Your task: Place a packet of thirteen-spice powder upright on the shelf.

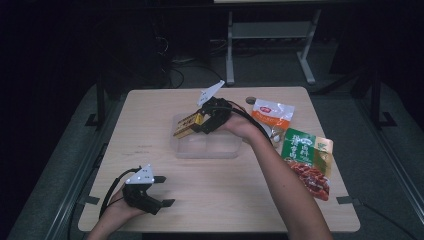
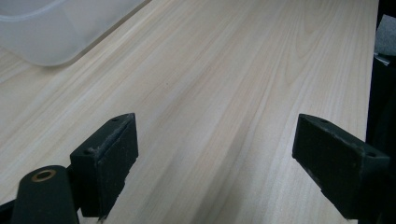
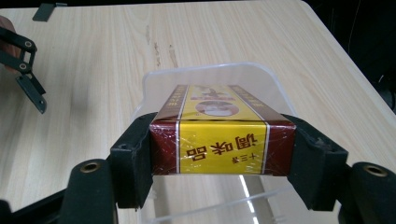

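Pale wood surface (image 1: 220,200), centre of the high view. Clear plastic container (image 1: 206,145), centre of frame, on the surface. Green snack packet (image 1: 307,150) and orange-and-white packet (image 1: 271,115), right of the container, lying flat, overlapping at their near edges.

Right gripper (image 1: 196,121), centre of the high view, over the container's upper-left part: fingers (image 3: 133,163) spread wide and pressed on both long sides of the red-and-yellow box (image 3: 222,135). Box held above the container's open top, tilted in the high view. Right forearm (image 1: 285,185) stretched diagonally from bottom right, wrist bent toward the container.

Left gripper (image 1: 164,191), lower left of the high view, low over bare surface, well apart from the container: fingers (image 2: 109,158) wide apart, nothing between them. Left hand (image 1: 117,210) entering from the bottom edge.
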A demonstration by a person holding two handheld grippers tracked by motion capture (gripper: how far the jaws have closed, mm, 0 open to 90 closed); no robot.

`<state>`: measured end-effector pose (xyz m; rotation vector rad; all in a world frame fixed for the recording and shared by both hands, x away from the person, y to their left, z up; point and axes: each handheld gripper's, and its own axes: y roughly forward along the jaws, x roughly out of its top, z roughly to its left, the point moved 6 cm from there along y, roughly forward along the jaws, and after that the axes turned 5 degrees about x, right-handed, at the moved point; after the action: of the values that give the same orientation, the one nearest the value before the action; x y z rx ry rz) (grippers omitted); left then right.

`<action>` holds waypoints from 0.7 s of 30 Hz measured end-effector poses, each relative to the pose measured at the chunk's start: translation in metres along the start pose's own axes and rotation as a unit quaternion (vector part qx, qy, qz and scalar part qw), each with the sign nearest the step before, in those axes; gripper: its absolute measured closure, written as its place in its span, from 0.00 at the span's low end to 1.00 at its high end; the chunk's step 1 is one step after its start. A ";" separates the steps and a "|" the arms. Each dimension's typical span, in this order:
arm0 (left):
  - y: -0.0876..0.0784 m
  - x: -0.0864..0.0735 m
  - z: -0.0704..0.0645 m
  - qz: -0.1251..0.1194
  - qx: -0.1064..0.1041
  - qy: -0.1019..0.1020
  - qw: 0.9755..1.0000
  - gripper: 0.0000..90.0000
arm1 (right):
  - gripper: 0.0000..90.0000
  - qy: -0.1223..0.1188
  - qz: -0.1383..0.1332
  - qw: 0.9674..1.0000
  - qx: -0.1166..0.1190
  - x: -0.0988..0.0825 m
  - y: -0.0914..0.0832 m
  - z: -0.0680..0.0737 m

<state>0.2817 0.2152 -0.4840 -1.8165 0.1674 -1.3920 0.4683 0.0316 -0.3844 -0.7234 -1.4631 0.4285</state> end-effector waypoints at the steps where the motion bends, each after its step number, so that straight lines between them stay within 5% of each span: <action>1: 0.000 0.000 0.000 0.000 0.000 -0.001 1.000 0.15 | 0.35 -0.001 0.000 1.000 0.000 0.001 0.001 0.000; 16: 0.001 -0.001 -0.001 0.006 -0.003 0.000 1.000 0.15 | 0.35 -0.006 -0.012 1.000 0.010 0.011 0.014 -0.001; 17: 0.001 -0.001 -0.001 0.006 -0.004 0.000 1.000 0.15 | 0.35 0.012 -0.014 1.000 0.012 0.012 0.014 0.002; 19: 0.001 0.000 -0.001 0.005 -0.006 -0.002 1.000 0.15 | 0.35 -0.004 -0.018 1.000 0.010 0.014 0.015 -0.001; 21: 0.001 -0.001 -0.001 0.007 -0.006 0.001 1.000 0.15 | 0.35 0.011 -0.026 1.000 0.014 0.017 0.015 0.002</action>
<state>0.2808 0.2138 -0.4853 -1.8206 0.1889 -1.3863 0.4708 0.0542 -0.3825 -0.6654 -1.4485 0.3993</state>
